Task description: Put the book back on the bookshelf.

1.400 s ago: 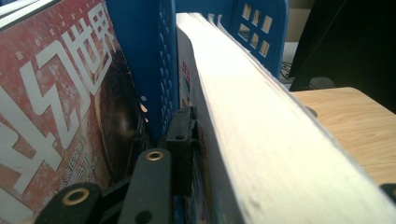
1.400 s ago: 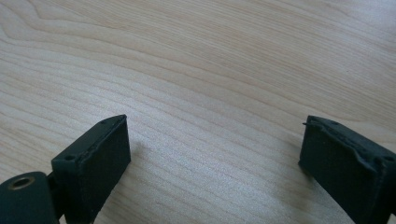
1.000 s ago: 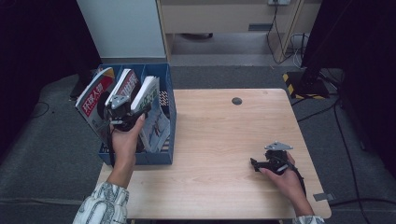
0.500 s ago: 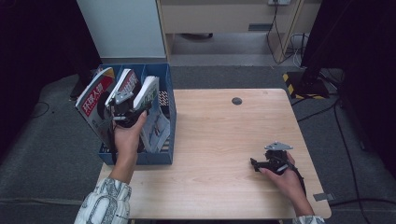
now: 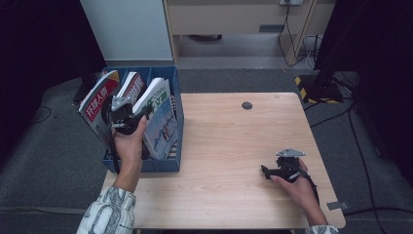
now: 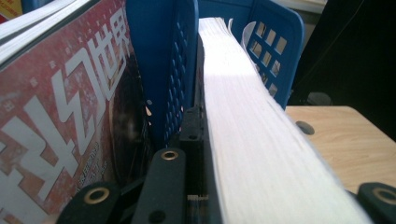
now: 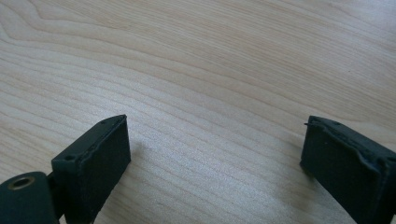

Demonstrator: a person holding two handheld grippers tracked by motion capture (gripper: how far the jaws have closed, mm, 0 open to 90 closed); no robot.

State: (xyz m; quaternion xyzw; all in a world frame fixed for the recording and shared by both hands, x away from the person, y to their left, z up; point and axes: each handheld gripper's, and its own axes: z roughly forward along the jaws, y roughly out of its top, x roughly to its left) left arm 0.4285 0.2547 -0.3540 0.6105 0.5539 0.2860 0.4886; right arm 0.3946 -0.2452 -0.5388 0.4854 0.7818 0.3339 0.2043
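The left gripper (image 5: 130,113) is pinching a thick white-paged magazine (image 6: 252,135) in the blue plastic file rack (image 5: 173,122); lifting straight, clear of the divider, seems wise. The right gripper (image 5: 272,171) is resting spread on the pale wooden table (image 5: 229,146)

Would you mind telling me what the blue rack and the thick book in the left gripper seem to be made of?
Blue rack: probably moulded plastic, given its even colour and perforated walls. Thick book: paper, with a pale page block showing fine sheet lines.
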